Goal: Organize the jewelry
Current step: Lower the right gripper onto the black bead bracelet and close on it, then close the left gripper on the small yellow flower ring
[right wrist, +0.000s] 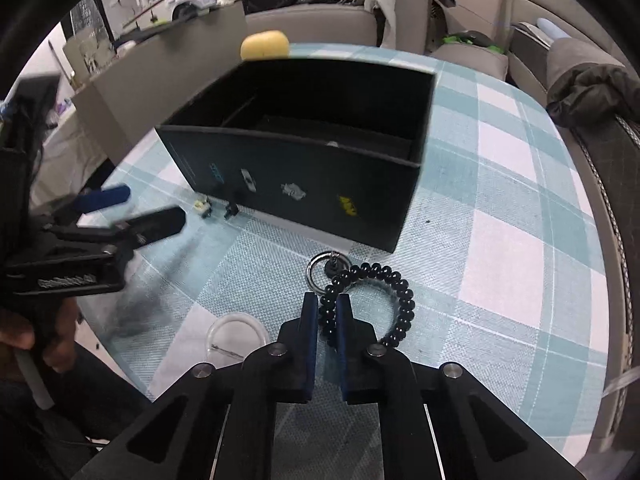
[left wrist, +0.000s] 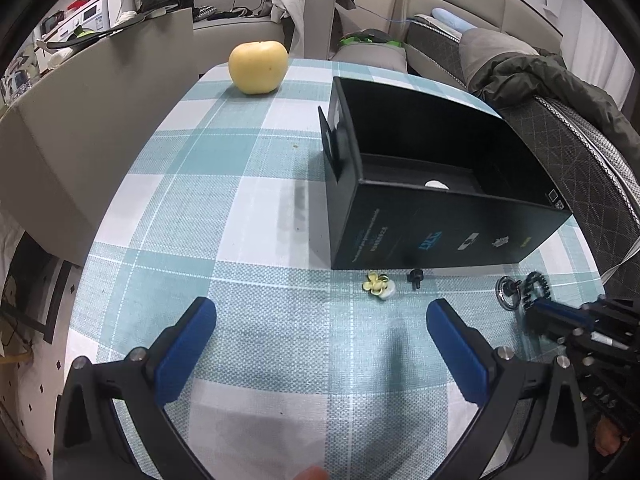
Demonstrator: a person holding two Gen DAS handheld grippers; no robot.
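Note:
An open black box (left wrist: 436, 216) (right wrist: 304, 160) stands on the checked tablecloth, with a small white item (left wrist: 436, 185) inside. My right gripper (right wrist: 328, 304) is shut on a black bead bracelet (right wrist: 384, 284), which lies by a metal ring (right wrist: 320, 270); both show blurred in the left wrist view (left wrist: 520, 290). My left gripper (left wrist: 322, 316) is open and empty, just short of a yellow flower piece (left wrist: 376, 283) and a small black piece (left wrist: 416, 278) in front of the box. In the right wrist view the left gripper (right wrist: 144, 208) shows at the left.
A yellow apple (left wrist: 258, 66) sits at the table's far edge. A clear round ring (right wrist: 238, 336) lies near the front edge beside my right gripper. A grey sofa with clothes and a bed surround the table (left wrist: 240, 184).

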